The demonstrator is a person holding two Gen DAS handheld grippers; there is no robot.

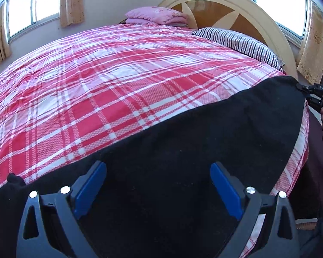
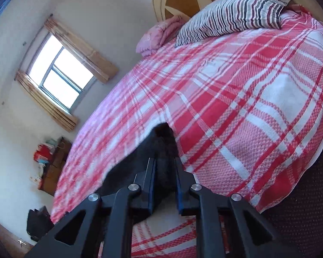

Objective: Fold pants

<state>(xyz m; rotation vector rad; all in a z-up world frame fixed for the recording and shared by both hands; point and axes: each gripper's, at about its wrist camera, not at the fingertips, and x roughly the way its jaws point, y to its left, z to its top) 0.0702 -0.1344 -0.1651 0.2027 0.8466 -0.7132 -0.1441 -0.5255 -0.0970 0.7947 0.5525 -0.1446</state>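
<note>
Black pants (image 1: 183, 150): lay along near edge of plaid bedspread (image 1: 118, 86). Right gripper (image 2: 164, 185): pinching pants corner. Left gripper (image 1: 158, 185): spread above pants, gripping nothing. Risk: thin corner slipping out if tugged

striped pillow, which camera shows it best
The right wrist view: the striped pillow is large, its whole length lying by the headboard. The left wrist view shows the pillow smaller and flatter at the bed's far corner.

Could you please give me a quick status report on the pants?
Right tongs pinching black pants corner. Left tongs open over them. Pants spread on plaid bed. Nothing obstructing.
</note>
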